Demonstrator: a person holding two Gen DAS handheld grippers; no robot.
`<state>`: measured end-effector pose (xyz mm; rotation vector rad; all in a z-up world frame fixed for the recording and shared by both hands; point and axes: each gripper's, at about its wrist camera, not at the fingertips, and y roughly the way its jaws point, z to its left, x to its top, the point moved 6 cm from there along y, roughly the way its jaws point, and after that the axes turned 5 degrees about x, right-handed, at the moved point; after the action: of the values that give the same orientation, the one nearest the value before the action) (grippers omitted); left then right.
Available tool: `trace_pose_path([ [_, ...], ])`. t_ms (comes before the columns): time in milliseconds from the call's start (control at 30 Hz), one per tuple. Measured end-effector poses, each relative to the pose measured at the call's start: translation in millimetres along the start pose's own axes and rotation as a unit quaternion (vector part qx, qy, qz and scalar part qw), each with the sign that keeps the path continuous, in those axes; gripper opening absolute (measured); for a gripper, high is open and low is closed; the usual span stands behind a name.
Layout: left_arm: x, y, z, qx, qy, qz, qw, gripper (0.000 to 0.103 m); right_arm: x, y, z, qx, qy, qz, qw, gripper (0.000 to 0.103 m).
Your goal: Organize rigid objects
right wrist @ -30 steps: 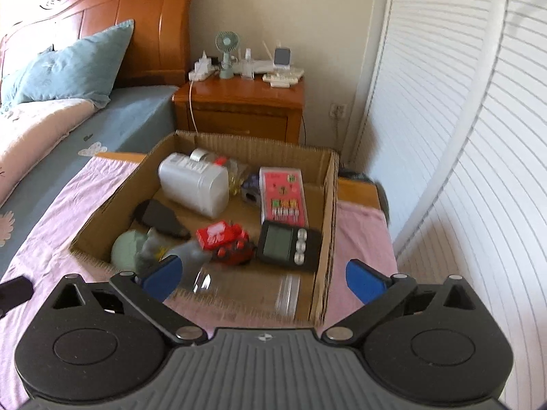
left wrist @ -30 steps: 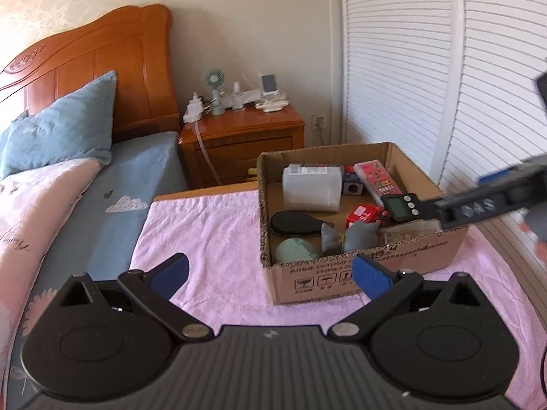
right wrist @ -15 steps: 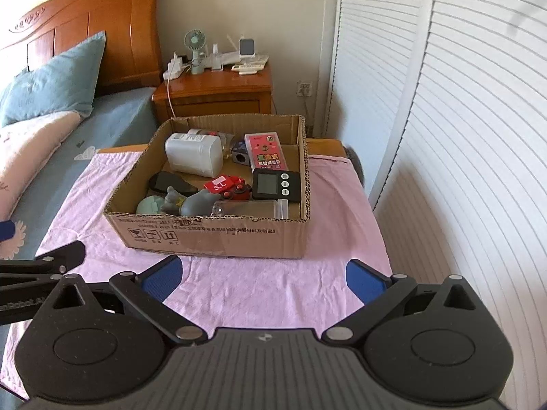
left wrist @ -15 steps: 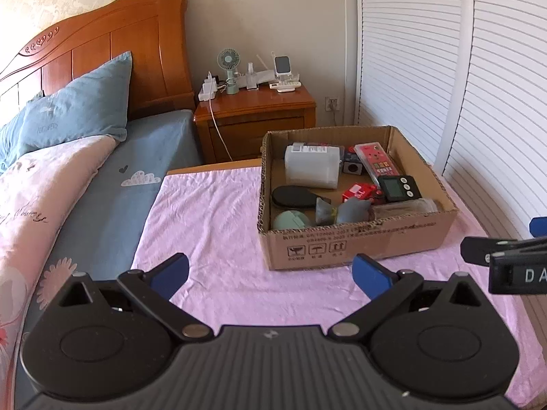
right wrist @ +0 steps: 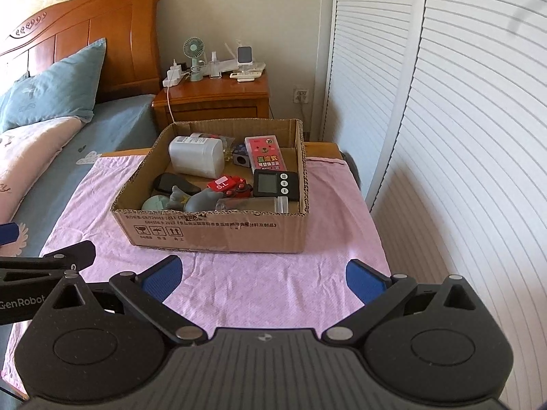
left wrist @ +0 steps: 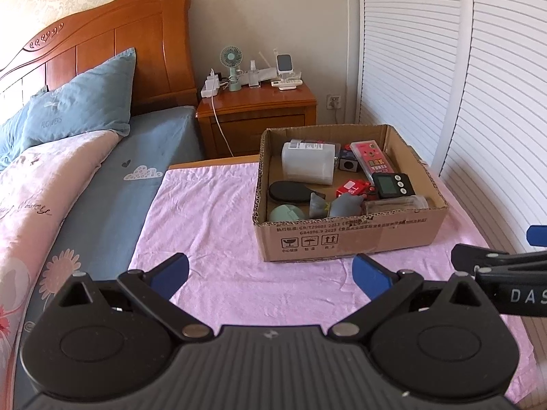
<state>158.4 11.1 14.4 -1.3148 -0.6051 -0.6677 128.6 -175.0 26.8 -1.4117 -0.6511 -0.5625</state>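
A brown cardboard box (left wrist: 348,239) with printed handling symbols on its near wall sits on a table covered by a pink cloth (left wrist: 218,225), toward the table's far right corner, its far wall near the table's far edge. The box is open-topped and holds the rigid objects. At its far left lies a white plastic container (left wrist: 307,163) on its side with a label at one end. Beside it, along the far wall, are a small dark cube (left wrist: 348,164) and a flat pink packet (left wrist: 372,161) with a bear face printed on it. A black digital timer (left wrist: 391,186) with a grey screen and three round buttons lies against the right wall. In the middle is a red toy car (left wrist: 355,189) marked with white letters. Along the left wall lies a black oval case (left wrist: 289,192), and in the near left corner a pale green round object (left wrist: 285,212). A grey figure (left wrist: 336,206) lies against the near wall, and a clear bottle (right wrist: 253,204) lies on its side in the near right corner.

The left gripper (left wrist: 270,275) hovers over the near part of the cloth, fingers spread wide and empty. The right gripper (right wrist: 263,273) hangs over the near edge too, fingers likewise spread apart with nothing between them. Both are well apart from the box
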Motion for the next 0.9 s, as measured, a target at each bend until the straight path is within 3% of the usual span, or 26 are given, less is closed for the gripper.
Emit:
trace_pose_path([
  [900,0.7,-2.4,2.1,0.006,-0.002,-0.002,1.0000,0.101,0.2,0.8,-1.5,-0.008,0.004,-0.002,1.000,0.103],
])
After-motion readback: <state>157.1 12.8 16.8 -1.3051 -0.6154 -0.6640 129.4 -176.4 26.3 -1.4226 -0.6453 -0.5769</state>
